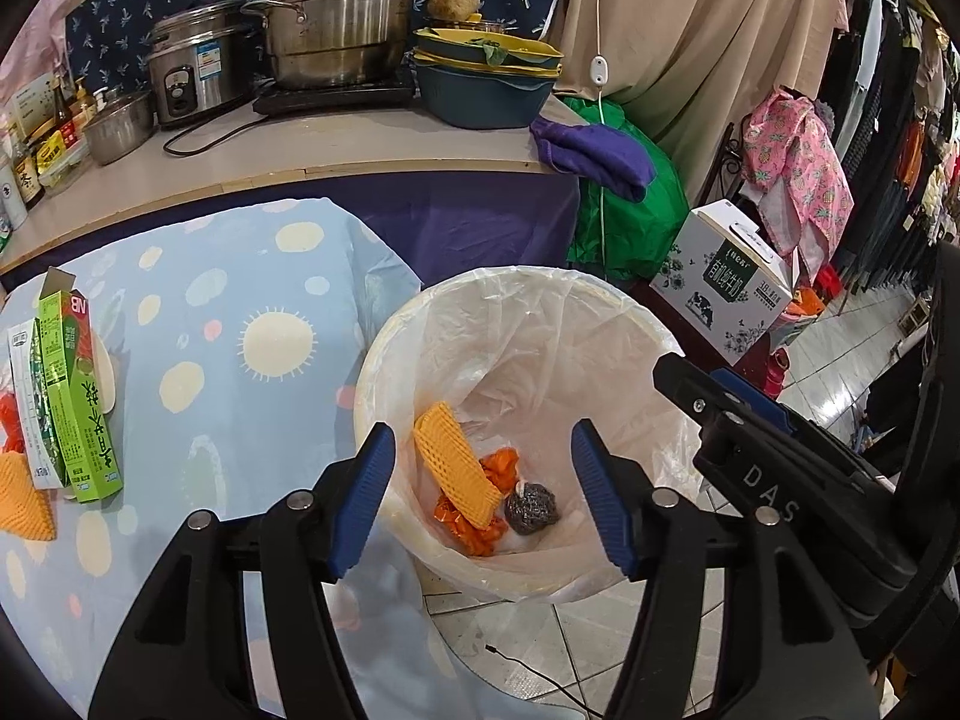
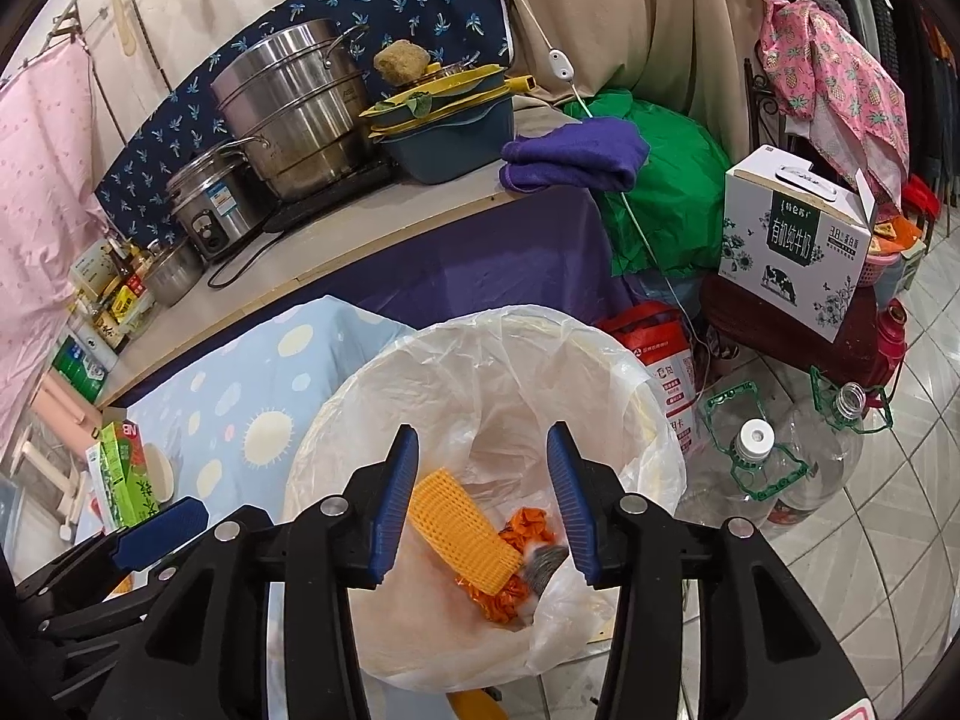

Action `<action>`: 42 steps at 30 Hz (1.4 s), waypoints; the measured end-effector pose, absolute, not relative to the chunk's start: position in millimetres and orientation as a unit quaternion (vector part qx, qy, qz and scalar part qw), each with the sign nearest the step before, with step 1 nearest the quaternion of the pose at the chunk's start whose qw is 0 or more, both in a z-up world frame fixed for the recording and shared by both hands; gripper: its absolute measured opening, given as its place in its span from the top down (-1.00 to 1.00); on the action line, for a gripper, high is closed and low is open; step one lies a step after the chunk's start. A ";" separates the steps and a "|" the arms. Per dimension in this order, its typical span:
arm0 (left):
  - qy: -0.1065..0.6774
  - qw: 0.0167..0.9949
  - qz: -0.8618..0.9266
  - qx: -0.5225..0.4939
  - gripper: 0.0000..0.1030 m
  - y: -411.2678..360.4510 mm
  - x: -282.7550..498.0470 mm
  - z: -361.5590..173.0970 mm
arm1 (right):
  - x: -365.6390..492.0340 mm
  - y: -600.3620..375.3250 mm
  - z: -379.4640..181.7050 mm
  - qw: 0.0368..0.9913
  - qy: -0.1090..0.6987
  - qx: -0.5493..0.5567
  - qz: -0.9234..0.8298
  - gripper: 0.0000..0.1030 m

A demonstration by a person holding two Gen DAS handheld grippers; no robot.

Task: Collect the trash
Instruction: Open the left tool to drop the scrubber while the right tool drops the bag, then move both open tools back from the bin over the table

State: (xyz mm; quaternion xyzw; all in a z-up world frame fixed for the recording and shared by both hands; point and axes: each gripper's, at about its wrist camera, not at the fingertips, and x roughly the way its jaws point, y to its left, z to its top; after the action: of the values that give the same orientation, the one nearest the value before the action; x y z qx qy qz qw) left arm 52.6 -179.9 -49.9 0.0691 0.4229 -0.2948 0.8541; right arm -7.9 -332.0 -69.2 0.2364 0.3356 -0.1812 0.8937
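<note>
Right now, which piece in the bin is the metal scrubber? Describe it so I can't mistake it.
Find the white bin with the clear plastic liner beside the blue sun-patterned tablecloth. At its bottom lies an orange foam net over crumpled orange wrappers. The steel wool scrubber sits just right of them: the only grey, wiry ball.

Low table under a pale blue sun-print cloth (image 1: pixel 240 312), green carton (image 1: pixel 81 396) and white box (image 1: pixel 27 396) lying at its nine o'clock edge, orange foam net (image 1: pixel 21 498) just below them, tiled floor (image 2: pixel 870 540) carrying the lined bin (image 1: pixel 384 372) at the table's three o'clock.
</note>
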 end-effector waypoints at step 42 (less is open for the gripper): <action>0.438 0.892 -0.061 -0.090 -0.39 81.6 91.9 -57.0 | 75.6 -124.8 -59.1 0.914 0.386 0.121 -0.019 -0.03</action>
State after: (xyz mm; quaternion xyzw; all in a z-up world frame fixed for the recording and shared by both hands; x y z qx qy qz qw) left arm 91.9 81.6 -57.0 -0.0901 0.4382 -0.0607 0.8923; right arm 75.6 -124.8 -59.1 0.1206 0.3858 -0.0187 0.9145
